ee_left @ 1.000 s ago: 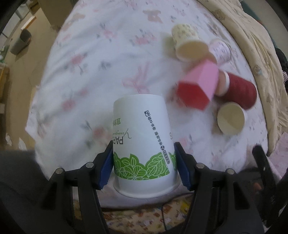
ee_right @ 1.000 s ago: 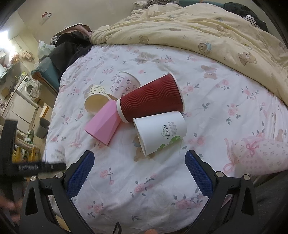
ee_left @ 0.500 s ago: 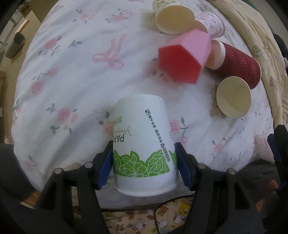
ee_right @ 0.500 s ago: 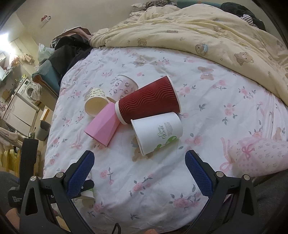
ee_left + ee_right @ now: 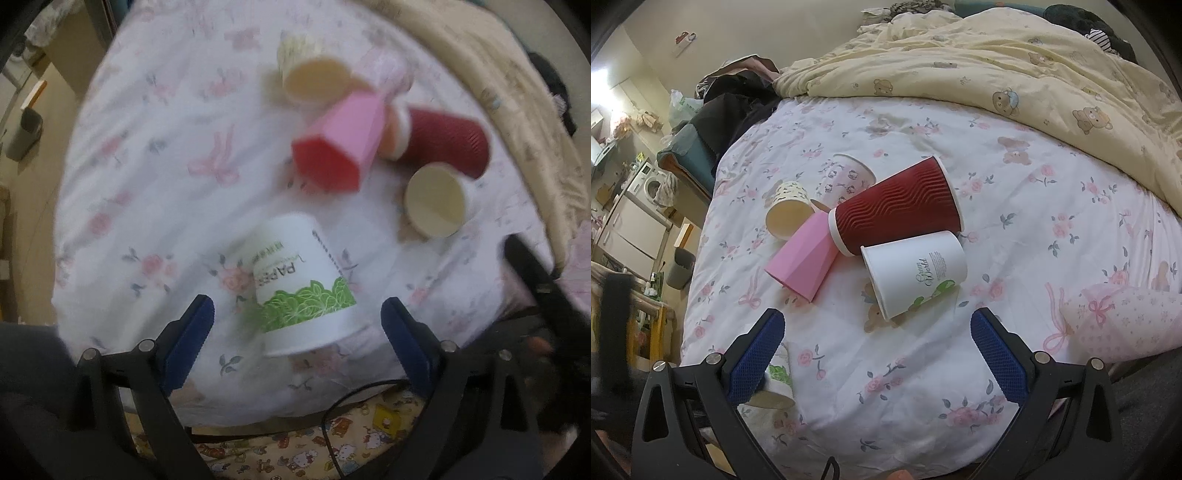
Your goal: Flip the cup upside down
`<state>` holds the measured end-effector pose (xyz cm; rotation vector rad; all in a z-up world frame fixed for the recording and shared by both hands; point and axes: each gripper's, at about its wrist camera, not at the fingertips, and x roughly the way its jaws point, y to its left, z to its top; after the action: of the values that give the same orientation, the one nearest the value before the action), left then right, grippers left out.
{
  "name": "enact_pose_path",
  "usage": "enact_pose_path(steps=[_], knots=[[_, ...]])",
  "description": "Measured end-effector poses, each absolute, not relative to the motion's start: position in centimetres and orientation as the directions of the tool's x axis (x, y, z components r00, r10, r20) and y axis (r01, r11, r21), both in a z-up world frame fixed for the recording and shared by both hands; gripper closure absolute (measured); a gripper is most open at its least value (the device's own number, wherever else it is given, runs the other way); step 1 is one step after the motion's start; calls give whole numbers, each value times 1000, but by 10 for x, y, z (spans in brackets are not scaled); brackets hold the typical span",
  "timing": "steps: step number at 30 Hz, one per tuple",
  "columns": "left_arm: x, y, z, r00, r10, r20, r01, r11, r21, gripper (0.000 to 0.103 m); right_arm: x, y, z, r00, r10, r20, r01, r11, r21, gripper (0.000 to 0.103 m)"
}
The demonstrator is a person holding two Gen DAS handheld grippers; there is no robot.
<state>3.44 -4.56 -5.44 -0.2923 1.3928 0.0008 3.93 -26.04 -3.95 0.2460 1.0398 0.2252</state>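
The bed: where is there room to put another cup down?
Free patches: the sheet between the dark red cup and the yellow quilt, and the near strip in front of the white cup, between the right gripper jaws. It is crowded around the pink cup, where five cups lie bunched.

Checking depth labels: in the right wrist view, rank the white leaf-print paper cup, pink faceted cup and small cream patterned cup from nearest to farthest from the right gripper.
From the right gripper:
1. White leaf-print paper cup, lying ahead, slightly right.
2. Pink faceted cup, ahead left.
3. Small cream patterned cup, farther back left.
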Motion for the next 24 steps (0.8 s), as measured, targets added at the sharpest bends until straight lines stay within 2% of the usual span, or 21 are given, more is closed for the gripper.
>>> enact_pose_path(steps=[2,7,14,18,24], knots=[[36,-41,-42,215,-172,-961,-153,966,-207,13,39,-262,-40,489,301,-819,-66,949,309,0],[39,-11,-14,309,-87,-947,-165,976,-143,13,40,-262,-40,489,297,-820,-67,950,304,0],[31,31,-14,359,40,-933,-224,974,-44,13,38,-257,-40,490,285,-824,-86,956,280,0],[24,40,-27,358,48,-932,-239,970,-42,13,37,-249,-43,474,299,-828,-123,954,274,0],[20,41,-30,372,2,-928,-255,962,-100,13,38,-229,-39,412,336,-847,-221,938,265,0]])
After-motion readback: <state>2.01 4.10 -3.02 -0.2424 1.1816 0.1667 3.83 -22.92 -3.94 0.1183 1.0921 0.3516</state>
